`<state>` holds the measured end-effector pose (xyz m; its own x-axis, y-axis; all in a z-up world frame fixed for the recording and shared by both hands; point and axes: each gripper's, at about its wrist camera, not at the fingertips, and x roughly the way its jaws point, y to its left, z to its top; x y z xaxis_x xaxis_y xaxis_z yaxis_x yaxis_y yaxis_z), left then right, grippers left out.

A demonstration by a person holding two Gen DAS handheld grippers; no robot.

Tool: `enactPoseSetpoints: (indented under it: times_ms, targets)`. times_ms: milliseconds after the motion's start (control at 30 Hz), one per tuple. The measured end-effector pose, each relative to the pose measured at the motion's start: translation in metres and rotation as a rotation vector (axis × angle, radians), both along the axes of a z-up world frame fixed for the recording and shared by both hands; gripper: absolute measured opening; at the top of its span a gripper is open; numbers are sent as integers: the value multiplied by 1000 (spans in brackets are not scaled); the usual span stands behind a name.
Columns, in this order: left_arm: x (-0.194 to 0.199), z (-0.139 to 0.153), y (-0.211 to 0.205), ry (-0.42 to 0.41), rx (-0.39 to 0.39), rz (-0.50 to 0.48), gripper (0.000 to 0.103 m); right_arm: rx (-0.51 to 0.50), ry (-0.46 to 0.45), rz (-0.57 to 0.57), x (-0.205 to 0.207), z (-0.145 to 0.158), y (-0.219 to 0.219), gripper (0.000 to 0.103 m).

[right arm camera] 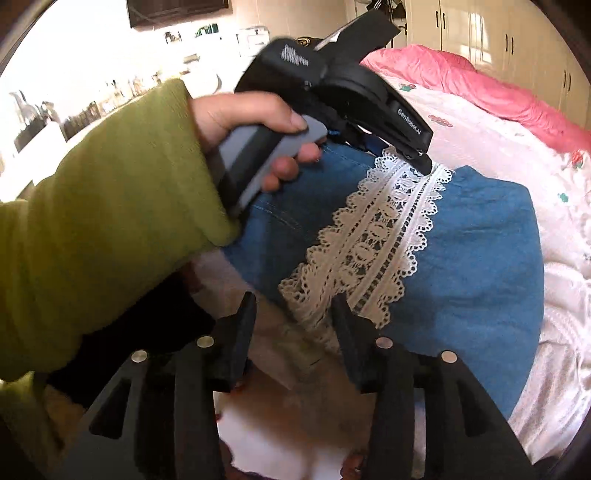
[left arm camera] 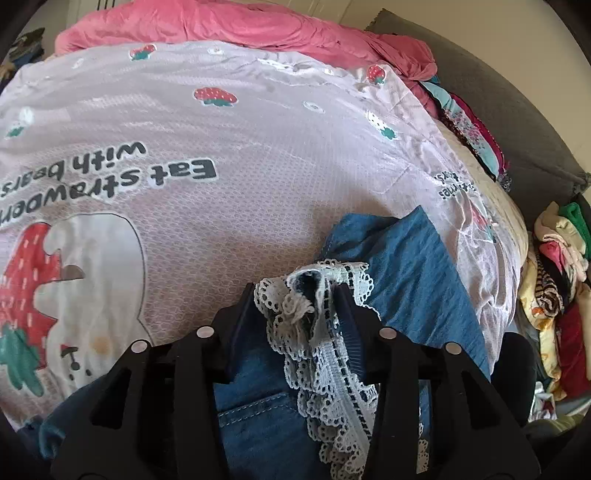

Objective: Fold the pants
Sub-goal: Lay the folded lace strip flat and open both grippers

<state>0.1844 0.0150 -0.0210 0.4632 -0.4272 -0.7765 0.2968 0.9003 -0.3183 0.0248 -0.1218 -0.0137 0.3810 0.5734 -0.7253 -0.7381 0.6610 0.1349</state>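
Observation:
The pants [right arm camera: 476, 251] are blue denim with a white lace strip [right arm camera: 373, 236] down the leg, lying on a pink-white strawberry-print bed cover [left arm camera: 221, 206]. My left gripper [left arm camera: 301, 295] is shut on the bunched lace hem and denim [left arm camera: 413, 273]; it also shows in the right wrist view [right arm camera: 421, 162], pinching the far end of the lace. My right gripper [right arm camera: 293, 306] is open, its fingers [right arm camera: 243, 321] straddling the near end of the lace strip, low over the bed edge.
A pink quilt [left arm camera: 240, 26] lies at the back of the bed. Folded clothes [left arm camera: 469, 122] sit against a grey headboard, and a heap of clothes [left arm camera: 557, 280] lies at the right. A green-sleeved arm [right arm camera: 103, 229] holds the left gripper. White cupboards [right arm camera: 491, 33] stand behind.

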Motion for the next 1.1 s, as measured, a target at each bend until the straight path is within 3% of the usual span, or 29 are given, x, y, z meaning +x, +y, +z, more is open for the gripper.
enactPoseSetpoints:
  times_ms: [267, 567, 933, 1100]
  targets:
    - [-26, 21, 0, -74, 18, 19, 56, 44, -52, -127, 8, 18, -53, 53]
    - [-74, 28, 4, -112, 22, 54, 61, 39, -28, -292, 25, 9, -113, 53]
    - [-112, 35, -11, -154, 83, 39, 64, 59, -9, -339, 28, 3, -116, 53]
    - [-130, 28, -22, -144, 82, 19, 64, 102, 7, -308, 30, 0, -119, 52]
